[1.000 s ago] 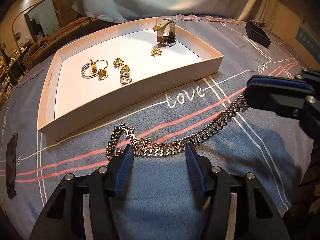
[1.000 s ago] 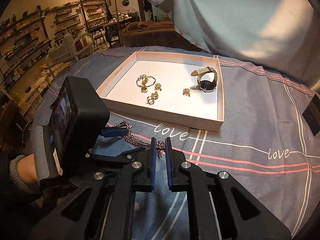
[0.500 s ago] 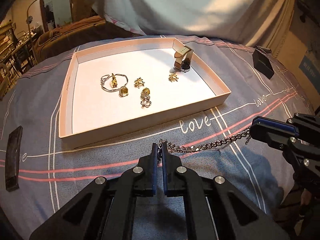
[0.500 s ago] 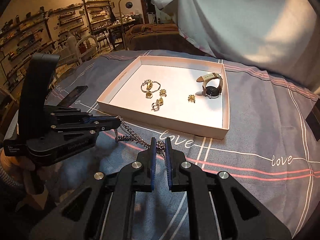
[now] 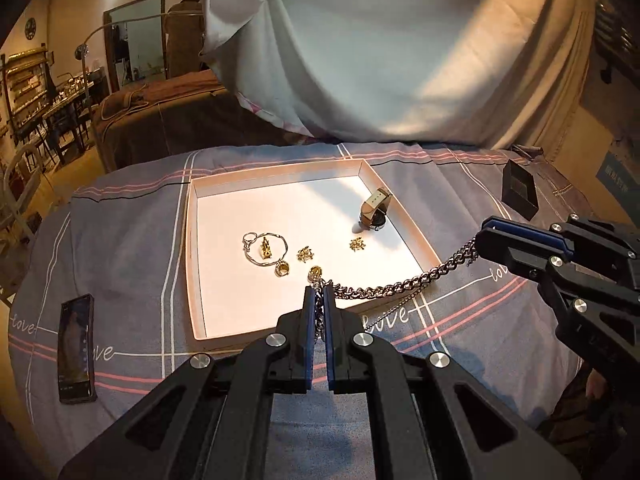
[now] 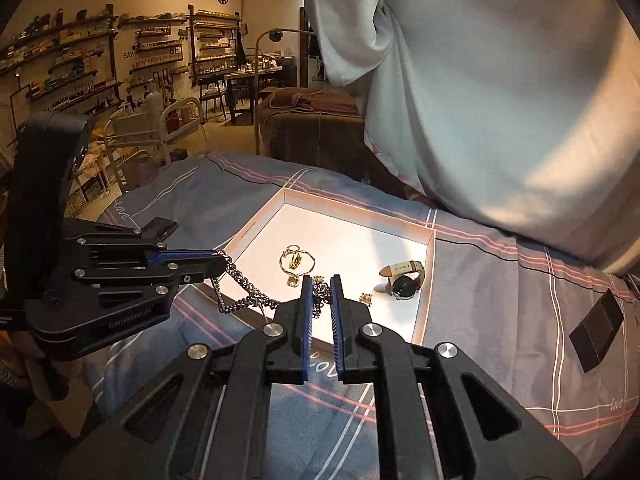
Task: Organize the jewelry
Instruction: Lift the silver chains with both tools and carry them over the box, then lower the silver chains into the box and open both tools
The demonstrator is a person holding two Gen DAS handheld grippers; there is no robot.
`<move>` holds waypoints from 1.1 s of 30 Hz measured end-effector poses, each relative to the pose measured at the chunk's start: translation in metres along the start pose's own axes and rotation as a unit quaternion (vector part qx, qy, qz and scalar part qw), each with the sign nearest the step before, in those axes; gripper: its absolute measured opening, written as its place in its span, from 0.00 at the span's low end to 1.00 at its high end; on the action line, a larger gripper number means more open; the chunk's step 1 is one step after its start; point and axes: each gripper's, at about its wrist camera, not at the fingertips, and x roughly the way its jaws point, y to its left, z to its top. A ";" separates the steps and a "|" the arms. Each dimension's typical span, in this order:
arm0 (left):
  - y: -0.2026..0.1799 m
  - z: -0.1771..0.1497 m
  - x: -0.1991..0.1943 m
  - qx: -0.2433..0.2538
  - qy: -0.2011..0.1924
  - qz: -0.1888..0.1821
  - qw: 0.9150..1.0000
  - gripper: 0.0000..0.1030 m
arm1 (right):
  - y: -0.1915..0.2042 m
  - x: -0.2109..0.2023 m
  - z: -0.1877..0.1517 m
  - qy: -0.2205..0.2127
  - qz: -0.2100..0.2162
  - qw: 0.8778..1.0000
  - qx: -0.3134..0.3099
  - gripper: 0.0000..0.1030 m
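A heavy silver chain necklace [image 5: 394, 284] hangs stretched in the air between my two grippers, above the bedspread. My left gripper [image 5: 319, 294] is shut on one end of it; my right gripper [image 6: 321, 286] is shut on the other end. In the right wrist view the chain [image 6: 246, 294] sags from the left gripper [image 6: 218, 262] toward my blue pads. Beyond lies a shallow pink-rimmed tray [image 5: 192, 264] with a white floor. It holds a gold bracelet with charms [image 5: 266, 252], small gold pieces [image 5: 306, 255] and a cream-strapped watch [image 5: 374, 212].
A dark phone [image 5: 76, 356] lies on the grey striped bedspread left of the tray. A small black box [image 5: 519, 190] sits at the far right. A person in a white top [image 5: 400, 48] stands just behind the bed. Shop shelves fill the background.
The left gripper's jaws closed on the chain's end a second ago. Both grippers then rose, lifting the chain off the bedspread and pulling it taut toward the tray.
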 end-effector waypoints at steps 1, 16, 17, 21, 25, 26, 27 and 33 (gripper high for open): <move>-0.001 0.004 -0.004 0.002 -0.005 -0.002 1.000 0.04 | -0.001 0.001 0.004 0.002 0.001 1.000 0.002 0.09; 0.013 0.063 0.028 -0.048 -0.003 0.001 0.999 0.04 | -0.020 0.059 0.061 0.016 0.000 0.999 0.040 0.09; 0.014 0.068 0.031 -0.049 -0.003 0.002 0.999 0.04 | -0.022 0.064 0.064 0.016 -0.003 0.999 0.042 0.09; 0.020 0.088 0.047 -0.059 -0.001 0.008 0.998 0.04 | -0.031 0.085 0.076 0.024 -0.008 0.998 0.051 0.09; 0.024 0.103 0.062 -0.061 0.000 0.013 0.998 0.04 | -0.042 0.107 0.083 0.036 -0.009 0.998 0.058 0.09; 0.026 0.106 0.065 -0.063 0.002 0.015 0.998 0.04 | -0.043 0.110 0.085 0.038 -0.011 0.997 0.061 0.09; 0.027 0.108 0.069 -0.063 0.004 0.015 0.998 0.04 | -0.046 0.115 0.085 0.042 -0.010 0.997 0.063 0.09; 0.038 0.115 0.091 -0.072 0.015 0.019 0.997 0.04 | -0.056 0.140 0.083 0.057 -0.007 0.996 0.074 0.09</move>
